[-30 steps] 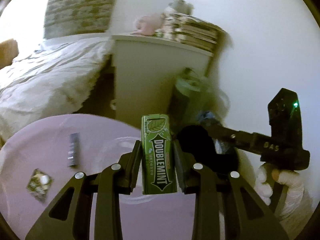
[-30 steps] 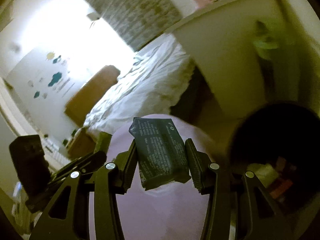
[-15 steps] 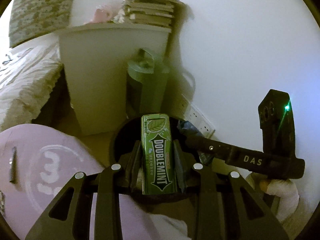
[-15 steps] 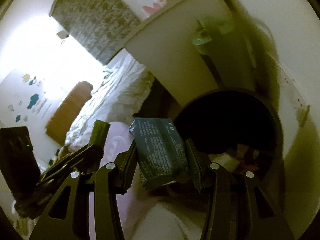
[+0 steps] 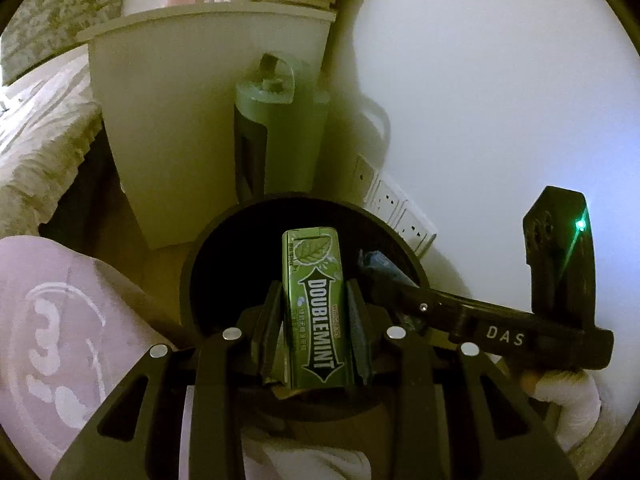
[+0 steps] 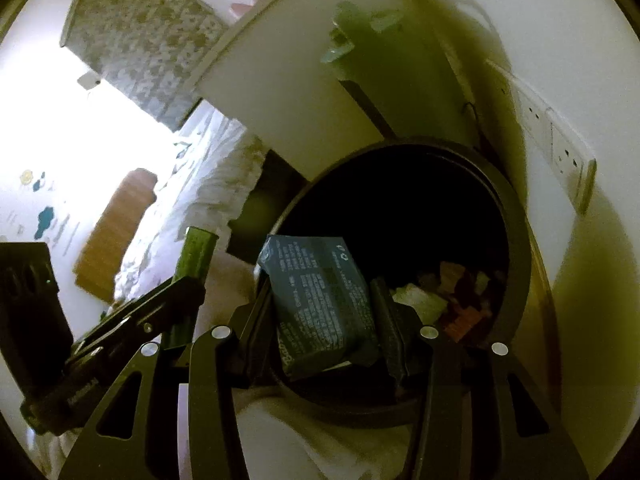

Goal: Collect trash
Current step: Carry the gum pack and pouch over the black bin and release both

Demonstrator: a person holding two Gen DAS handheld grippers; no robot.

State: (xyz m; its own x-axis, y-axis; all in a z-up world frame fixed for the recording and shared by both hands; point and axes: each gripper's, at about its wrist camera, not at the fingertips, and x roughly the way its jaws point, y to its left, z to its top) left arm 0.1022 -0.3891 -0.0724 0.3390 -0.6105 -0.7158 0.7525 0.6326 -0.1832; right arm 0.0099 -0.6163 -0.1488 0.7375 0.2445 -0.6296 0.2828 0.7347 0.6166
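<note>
Over the black bin, our left gripper pinches a green gum pack; right gripper pinches a dark wrapped packet

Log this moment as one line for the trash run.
left gripper: shut on Doublemint pack | right gripper: shut on dark packet | both over black bin | nothing released yet

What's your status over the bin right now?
Left gripper shut on Doublemint gum pack. Right gripper shut on dark wrapper. Both over open trash bin. Nothing blocking.
</note>
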